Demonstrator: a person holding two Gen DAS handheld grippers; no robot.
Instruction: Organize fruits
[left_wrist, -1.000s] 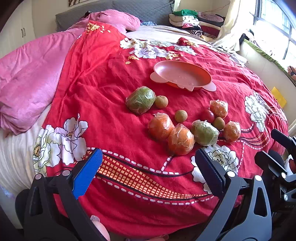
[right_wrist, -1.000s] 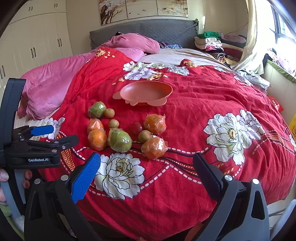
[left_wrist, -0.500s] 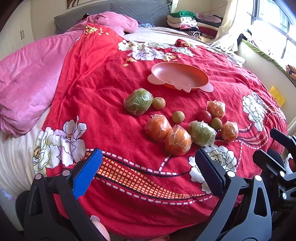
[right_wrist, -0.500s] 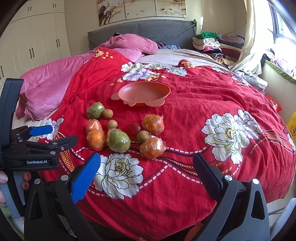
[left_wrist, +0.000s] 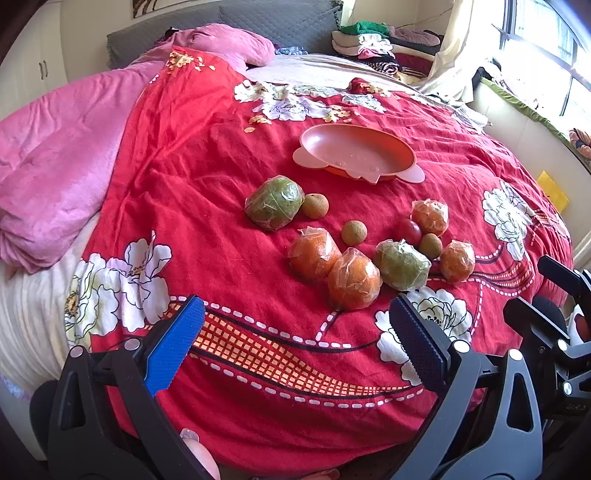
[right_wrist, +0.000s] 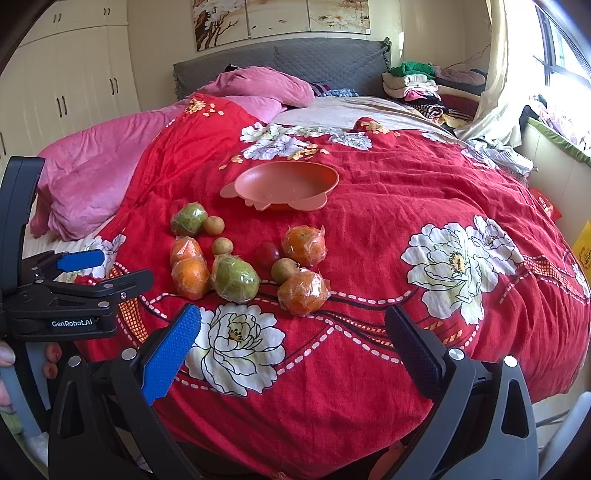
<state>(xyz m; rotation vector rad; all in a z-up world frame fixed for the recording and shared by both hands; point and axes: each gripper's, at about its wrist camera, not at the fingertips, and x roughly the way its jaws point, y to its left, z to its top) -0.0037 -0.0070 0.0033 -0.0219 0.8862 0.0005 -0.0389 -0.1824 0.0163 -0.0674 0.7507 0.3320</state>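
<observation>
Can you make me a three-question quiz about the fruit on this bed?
1. True or false: the orange plate has no fruit on it.
2. How many plastic-wrapped oranges lie on the red blanket? A) two B) four C) six
3. Fill in: the left tool and right tool are both ____.

Key: 1 true; 2 B; 3 open.

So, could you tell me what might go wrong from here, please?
The plastic-wrapped oranges touch each other and a wrapped green fruit, so the open left gripper may nudge neighbours. The wrap looks slippery. The plate rests on soft, creased bedding, so dropped fruit could tip it or roll away.
</observation>
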